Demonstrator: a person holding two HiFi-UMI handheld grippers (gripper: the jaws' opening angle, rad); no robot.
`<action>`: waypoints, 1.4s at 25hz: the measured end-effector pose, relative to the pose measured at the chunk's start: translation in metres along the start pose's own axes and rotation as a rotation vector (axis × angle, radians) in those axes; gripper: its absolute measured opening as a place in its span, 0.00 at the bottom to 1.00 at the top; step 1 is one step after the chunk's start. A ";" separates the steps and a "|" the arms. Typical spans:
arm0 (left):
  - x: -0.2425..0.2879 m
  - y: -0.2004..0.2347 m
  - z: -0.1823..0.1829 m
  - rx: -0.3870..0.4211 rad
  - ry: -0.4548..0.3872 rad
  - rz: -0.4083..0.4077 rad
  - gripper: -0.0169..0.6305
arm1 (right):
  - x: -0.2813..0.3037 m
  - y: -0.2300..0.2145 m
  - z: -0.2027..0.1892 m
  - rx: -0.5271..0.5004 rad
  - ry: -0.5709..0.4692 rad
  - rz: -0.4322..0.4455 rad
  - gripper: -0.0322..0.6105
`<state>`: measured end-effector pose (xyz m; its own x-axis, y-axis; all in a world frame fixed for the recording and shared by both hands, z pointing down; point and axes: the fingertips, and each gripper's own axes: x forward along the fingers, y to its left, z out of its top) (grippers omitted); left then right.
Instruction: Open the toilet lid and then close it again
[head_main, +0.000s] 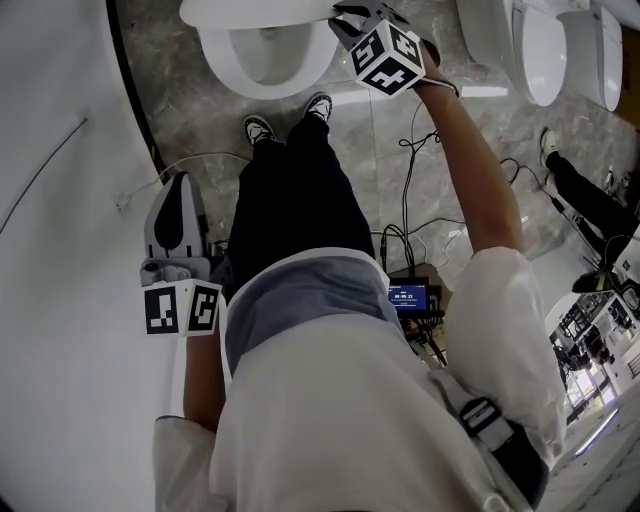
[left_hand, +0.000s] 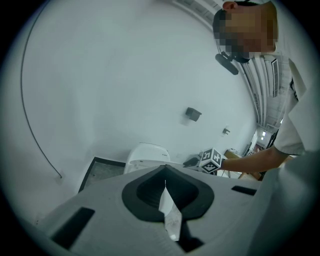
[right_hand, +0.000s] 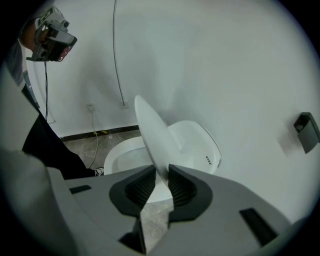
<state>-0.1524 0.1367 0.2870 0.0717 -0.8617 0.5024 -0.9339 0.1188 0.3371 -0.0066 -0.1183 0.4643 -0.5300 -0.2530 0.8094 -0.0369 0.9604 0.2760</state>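
The white toilet (head_main: 262, 62) stands at the top of the head view with its bowl uncovered. In the right gripper view the toilet lid (right_hand: 152, 134) stands half raised and tilted over the bowl (right_hand: 124, 152). My right gripper (right_hand: 160, 182) is shut on the lid's edge, a ribbed pad against each face. From above, that gripper (head_main: 345, 16) reaches the lid's rim (head_main: 250, 12) beyond its marker cube (head_main: 388, 58). My left gripper (head_main: 178, 188) hangs low at the left beside the wall, shut and holding nothing. In its own view the jaws (left_hand: 165, 182) meet, with the toilet (left_hand: 147, 155) beyond them.
My shoes (head_main: 290, 118) stand right in front of the bowl. Cables (head_main: 410, 180) trail over the marble floor to a small screen device (head_main: 410, 297). A second toilet (head_main: 545, 50) and another person's leg (head_main: 585, 195) are at the right. A dark fixture (right_hand: 306, 131) hangs on the white wall.
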 end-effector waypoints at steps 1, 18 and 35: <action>0.000 0.000 -0.002 0.002 0.004 -0.001 0.04 | 0.001 0.004 -0.003 0.000 0.003 -0.001 0.15; 0.028 -0.001 -0.014 0.024 0.077 -0.025 0.04 | 0.026 0.046 -0.044 -0.009 0.067 0.037 0.19; 0.028 -0.003 -0.044 0.020 0.135 -0.014 0.04 | 0.042 0.096 -0.075 -0.122 0.114 0.076 0.21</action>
<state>-0.1319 0.1341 0.3345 0.1297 -0.7890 0.6006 -0.9392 0.0965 0.3296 0.0314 -0.0458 0.5639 -0.4277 -0.1987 0.8818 0.1065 0.9577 0.2674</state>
